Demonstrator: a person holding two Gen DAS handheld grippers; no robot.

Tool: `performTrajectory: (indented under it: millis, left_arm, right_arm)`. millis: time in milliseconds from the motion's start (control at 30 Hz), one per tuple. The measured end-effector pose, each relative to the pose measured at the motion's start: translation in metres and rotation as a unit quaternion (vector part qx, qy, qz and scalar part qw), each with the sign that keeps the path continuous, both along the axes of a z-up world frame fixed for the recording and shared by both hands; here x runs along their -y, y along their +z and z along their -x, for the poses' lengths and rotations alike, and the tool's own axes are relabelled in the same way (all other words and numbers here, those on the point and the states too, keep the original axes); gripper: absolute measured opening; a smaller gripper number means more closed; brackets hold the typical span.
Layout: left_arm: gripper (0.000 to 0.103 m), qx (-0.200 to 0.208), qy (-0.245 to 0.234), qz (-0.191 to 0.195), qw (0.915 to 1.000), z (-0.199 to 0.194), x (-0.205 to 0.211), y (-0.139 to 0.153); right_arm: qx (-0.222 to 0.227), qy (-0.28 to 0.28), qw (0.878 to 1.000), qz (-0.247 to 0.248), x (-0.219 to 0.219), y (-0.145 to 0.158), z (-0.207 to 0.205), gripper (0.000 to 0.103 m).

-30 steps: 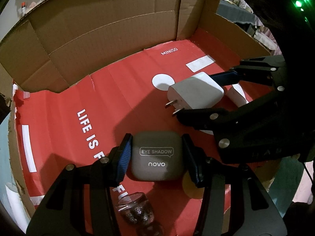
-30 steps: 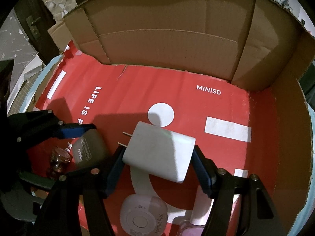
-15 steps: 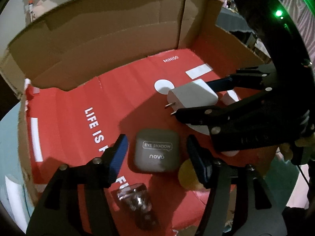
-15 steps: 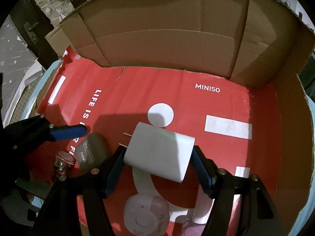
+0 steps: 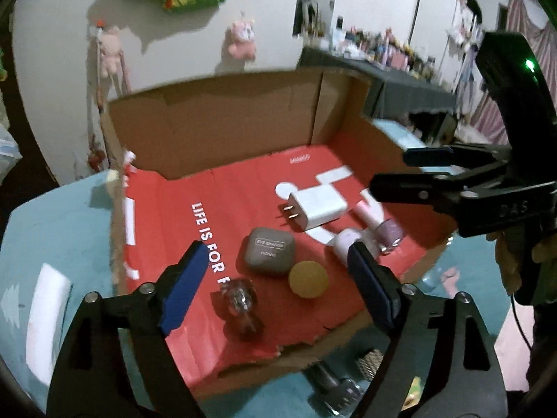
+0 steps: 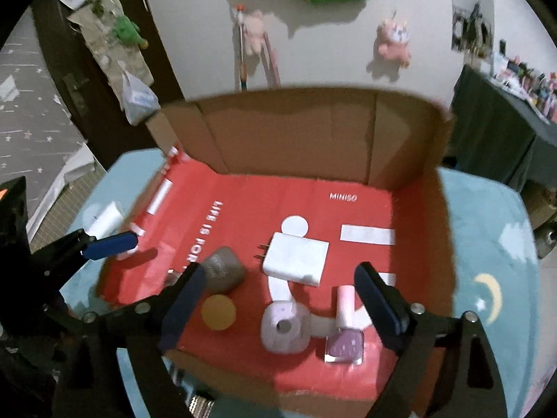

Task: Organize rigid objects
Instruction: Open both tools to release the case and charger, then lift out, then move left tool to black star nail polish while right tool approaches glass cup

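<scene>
At the left, the left gripper [image 5: 275, 278] hangs above the near edge of the cardboard box [image 5: 216, 122], its jaws spread wide with nothing between them. Below it, on the red liner [image 5: 236, 191], a small clear glass bottle [image 5: 242, 304] lies on its side; blur leaves its contents unclear. Just beyond sits the grey eye shadow case [image 5: 269, 250], flat on the liner, with a round yellow disc [image 5: 308, 279] just beside it toward the near wall. Further right, the white charger [image 5: 315, 208] lies flat near the middle of the box, its two prongs pointing left, resting partly on the white figure printed on the liner. Right of that, a pale round compact [image 6: 285, 327] and a nail polish bottle [image 6: 344, 327] with a pink cap lie close together near the front wall. The right gripper [image 6: 278, 308] hovers above this corner, released and empty, its jaws wide apart. The box stands on a teal cloth [image 6: 494, 264].
</scene>
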State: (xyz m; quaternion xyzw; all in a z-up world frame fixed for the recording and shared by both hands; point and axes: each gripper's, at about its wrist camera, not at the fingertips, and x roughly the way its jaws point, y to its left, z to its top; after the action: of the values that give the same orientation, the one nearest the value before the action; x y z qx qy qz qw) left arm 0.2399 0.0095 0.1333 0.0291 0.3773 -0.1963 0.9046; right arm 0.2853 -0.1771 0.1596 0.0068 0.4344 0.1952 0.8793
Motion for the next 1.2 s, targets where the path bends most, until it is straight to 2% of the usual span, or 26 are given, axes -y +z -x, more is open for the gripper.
performTrajectory:
  millis: [67,133,233,333,433,567,833,933,1200]
  left_arm:
    - [0.088,0.030,0.015,0.005,0.9994,0.018,-0.002,0.007]
    - [0.094,0.066,0.030,0.004,0.9973,0.038,-0.004,0.015]
    - [0.095,0.119,0.046,0.002,0.9919,0.073,-0.005,0.025]
    - [0.098,0.153,0.059,0.004,0.9864,0.105,-0.006,0.029]
    - [0.100,0.168,0.080,0.023,0.9823,0.130,-0.013,0.031]
    - [0.100,0.167,0.100,0.042,0.9800,0.154,-0.020,0.021]
    - [0.100,0.165,0.129,0.024,0.9776,0.191,-0.018,-0.027]
    - [0.100,0.154,0.124,0.021,0.9800,0.197,-0.016,-0.048]
    - [0.100,0.141,0.146,0.002,0.9791,0.206,-0.010,-0.086]
  right_arm:
    - [0.023,-0.003,1.000,-0.004,0.003,0.013,0.022,0.102]
    - [0.042,-0.006,0.999,0.000,0.007,0.020,0.042,0.103]
    - [0.072,-0.019,0.997,0.003,0.013,0.028,0.078,0.103]
    - [0.102,-0.035,0.994,0.004,0.019,0.033,0.111,0.103]
    - [0.130,-0.048,0.990,0.003,0.024,0.034,0.144,0.103]
    - [0.159,-0.062,0.985,0.008,0.026,0.026,0.181,0.103]
    - [0.209,-0.104,0.971,0.052,0.020,-0.023,0.230,0.103]
    - [0.208,-0.119,0.970,0.053,0.017,-0.046,0.237,0.103]
    - [0.182,-0.134,0.972,0.067,0.019,-0.093,0.239,0.103]
